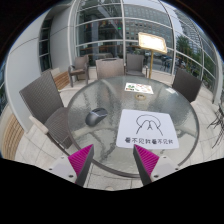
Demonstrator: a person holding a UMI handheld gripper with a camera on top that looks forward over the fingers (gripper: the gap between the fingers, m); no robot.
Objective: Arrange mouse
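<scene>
The mouse (96, 117), small and dark grey, lies on the round glass table (110, 100), just left of a white mat (150, 128) that bears a line drawing and a row of printed characters. It sits a little beyond the left finger and touches neither finger. The gripper (119, 160) hovers at the near edge of the table with its fingers spread wide, holding nothing; the magenta pads (80, 157) face each other across an empty gap. At the far side of the table lies a pale sheet or booklet (138, 88) with green marks. Grey wicker chairs (42, 95) stand round the table, one at the left, others at the far side and at the right. Beyond them rises a glass-fronted building (120, 25), with a lit lamp (152, 42) near its wall.
</scene>
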